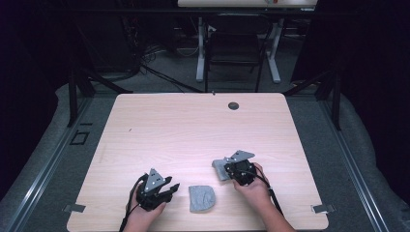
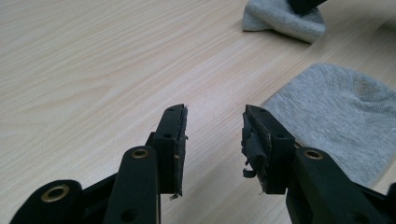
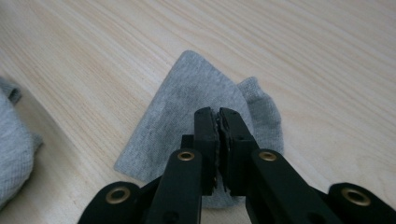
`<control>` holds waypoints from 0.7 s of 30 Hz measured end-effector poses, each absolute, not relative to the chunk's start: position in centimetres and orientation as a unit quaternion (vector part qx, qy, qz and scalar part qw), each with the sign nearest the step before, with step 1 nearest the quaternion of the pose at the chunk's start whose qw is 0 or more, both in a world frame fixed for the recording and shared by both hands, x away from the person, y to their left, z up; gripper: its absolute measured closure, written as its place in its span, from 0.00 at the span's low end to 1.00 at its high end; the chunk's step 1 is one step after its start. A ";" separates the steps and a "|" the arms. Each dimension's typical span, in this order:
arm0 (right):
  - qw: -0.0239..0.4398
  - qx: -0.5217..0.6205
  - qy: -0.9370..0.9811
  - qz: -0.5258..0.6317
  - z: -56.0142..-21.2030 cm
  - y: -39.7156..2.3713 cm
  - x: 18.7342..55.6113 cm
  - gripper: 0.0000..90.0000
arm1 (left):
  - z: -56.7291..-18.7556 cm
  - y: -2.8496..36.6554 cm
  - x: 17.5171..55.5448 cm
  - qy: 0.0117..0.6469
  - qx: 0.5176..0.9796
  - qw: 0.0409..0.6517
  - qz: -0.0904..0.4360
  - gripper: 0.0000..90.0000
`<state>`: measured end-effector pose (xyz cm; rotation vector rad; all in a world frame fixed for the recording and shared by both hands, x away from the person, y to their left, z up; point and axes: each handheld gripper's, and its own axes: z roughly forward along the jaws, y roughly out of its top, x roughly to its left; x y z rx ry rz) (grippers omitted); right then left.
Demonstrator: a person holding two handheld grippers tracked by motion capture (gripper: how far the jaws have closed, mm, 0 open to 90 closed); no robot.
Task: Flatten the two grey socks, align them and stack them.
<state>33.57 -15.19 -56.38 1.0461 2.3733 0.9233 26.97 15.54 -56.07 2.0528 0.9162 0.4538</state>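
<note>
Looking down from the high view, I see the pale wood-grain surface [image 1: 193, 135] across the middle of the frame, with a small dark round cap [image 1: 233, 105] near its upper edge. No brand, label or writing can be read on anything here.

Two grey socks lie in the lower part of the frame. The flat grey sock [image 1: 201, 198] sits at lower centre, between my hands; in the left gripper view it lies at the right edge, just beside the right-hand jaw and not between the jaws. The folded grey sock [image 1: 220, 169] lies right of centre, under my right tool [image 1: 236, 166]; in the right gripper view it spreads across the middle of the frame beneath the jaws.

My right tool has its jaws drawn almost together over that fabric; whether they pinch any cloth I cannot tell. My left tool [image 1: 173, 187], at lower left, stands wide apart with only bare wood between the worn pads [image 2: 180, 140].
</note>
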 end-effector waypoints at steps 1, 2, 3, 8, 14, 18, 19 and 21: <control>0.189 0.375 0.847 0.327 -56.4 -15.2 33.6 0.96 | -56.1 15.5 27.0 0.362 0.817 0.410 0.180 0.66; 0.185 0.377 0.847 0.326 -56.6 -15.1 33.7 0.96 | -56.1 15.5 27.0 0.362 0.818 0.410 0.180 0.66; 0.182 0.382 0.844 0.329 -56.7 -15.1 33.7 0.96 | -56.1 15.5 27.0 0.361 0.818 0.410 0.180 0.66; 0.168 0.394 0.839 0.334 -57.2 -14.8 33.7 0.98 | -56.1 15.5 27.0 0.362 0.817 0.411 0.180 0.66; 0.156 0.411 0.830 0.343 -57.3 -13.9 33.2 0.99 | -56.1 15.4 26.9 0.362 0.817 0.412 0.178 0.66; 0.156 0.417 0.825 0.347 -57.4 -12.9 33.0 0.98 | -56.1 15.3 26.9 0.359 0.819 0.410 0.179 0.66; 0.156 0.419 0.825 0.346 -57.4 -12.5 33.0 0.98 | -56.1 15.3 26.9 0.359 0.819 0.410 0.178 0.66; 0.161 0.420 0.824 0.345 -57.4 -11.9 33.1 0.98 | -56.1 15.2 26.8 0.358 0.819 0.410 0.179 0.66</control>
